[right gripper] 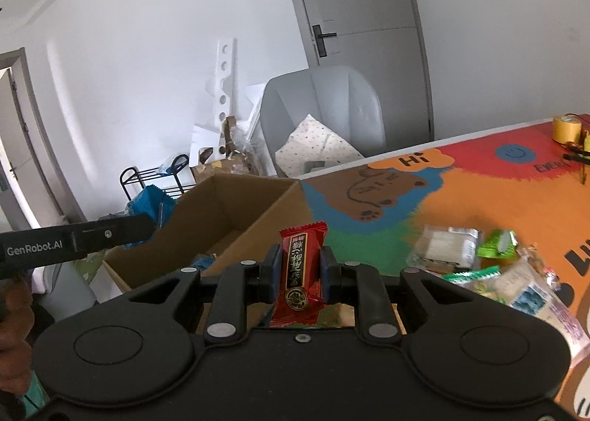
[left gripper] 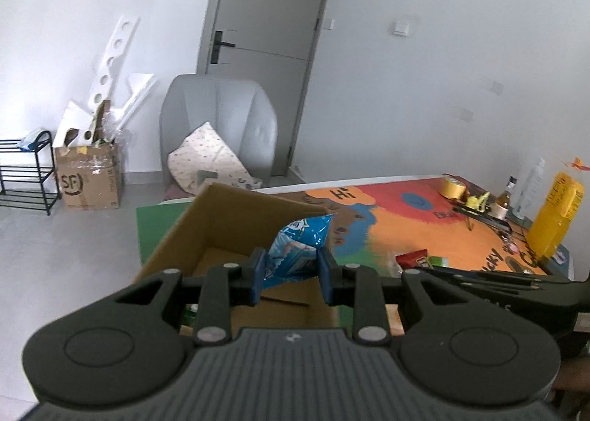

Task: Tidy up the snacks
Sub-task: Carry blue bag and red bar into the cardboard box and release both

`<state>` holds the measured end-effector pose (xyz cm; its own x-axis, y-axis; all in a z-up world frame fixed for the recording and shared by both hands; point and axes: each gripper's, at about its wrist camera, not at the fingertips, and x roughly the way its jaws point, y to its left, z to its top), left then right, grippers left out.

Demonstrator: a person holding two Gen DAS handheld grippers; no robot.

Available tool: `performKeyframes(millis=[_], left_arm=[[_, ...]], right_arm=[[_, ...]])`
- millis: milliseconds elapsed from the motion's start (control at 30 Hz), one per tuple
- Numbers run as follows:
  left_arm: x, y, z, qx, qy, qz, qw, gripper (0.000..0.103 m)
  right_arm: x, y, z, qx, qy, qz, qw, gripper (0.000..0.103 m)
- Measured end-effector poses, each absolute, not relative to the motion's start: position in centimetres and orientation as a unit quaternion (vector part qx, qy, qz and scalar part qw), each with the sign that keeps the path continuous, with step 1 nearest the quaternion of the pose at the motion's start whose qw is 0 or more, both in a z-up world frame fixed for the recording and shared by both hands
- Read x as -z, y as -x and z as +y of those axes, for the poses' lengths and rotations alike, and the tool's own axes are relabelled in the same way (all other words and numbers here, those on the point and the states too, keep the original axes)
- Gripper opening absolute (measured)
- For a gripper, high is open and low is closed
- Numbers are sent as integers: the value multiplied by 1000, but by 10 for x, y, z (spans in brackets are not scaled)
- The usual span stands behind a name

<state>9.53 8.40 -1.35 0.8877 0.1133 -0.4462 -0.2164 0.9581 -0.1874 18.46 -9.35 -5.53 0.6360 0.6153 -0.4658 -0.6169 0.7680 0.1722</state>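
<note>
Left wrist view: we grip a blue snack bag (left gripper: 295,255) over the cardboard box (left gripper: 228,225); right fingers (right gripper: 273,273) pinch a red snack bar (right gripper: 300,266), box ahead-left. Next, release each inside.

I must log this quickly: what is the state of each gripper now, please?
Left gripper: closed on the shiny blue snack bag.
Right gripper: closed on the red wrapped snack bar.
</note>
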Motion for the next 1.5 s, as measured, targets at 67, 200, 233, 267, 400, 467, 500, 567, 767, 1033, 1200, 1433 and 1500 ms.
performKeyframes(millis=[67,200,233,267,400,467,500,567,767,1033,1200,1433,1500], left_arm=[[14,-94,93,-93,123,219,964,29],[17,-93,109,-106,137,217,961,29],[18,-93,113,-109,140,218,960,29],[20,-94,117,-111,143,220,959,29],[28,-98,124,-110,154,230,955,29],[31,-100,126,-111,157,235,953,30],[32,-100,127,-114,157,235,953,31],[31,-98,127,-112,150,234,954,33],[27,-90,135,-119,161,221,955,44],[29,-79,148,-143,175,225,948,54],[29,-79,145,-146,170,227,948,69],[27,-84,129,-140,151,223,953,87],[27,-86,122,-135,146,224,954,88]], right_arm=[[55,-186,-89,-343,4,257,904,20],[52,-186,-79,-346,8,253,903,20],[52,-187,-77,-347,8,252,903,20],[52,-187,-75,-348,9,252,903,20],[52,-188,-65,-351,13,254,901,20],[51,-188,-59,-355,17,253,900,20],[50,-187,-56,-357,18,253,899,20],[48,-186,-49,-362,22,251,898,20],[43,-183,-31,-380,29,246,891,20],[44,-182,-12,-407,23,259,876,23],[42,-181,-18,-400,13,260,878,32],[43,-181,-44,-364,-2,262,894,55],[44,-180,-53,-353,-5,262,898,59]])
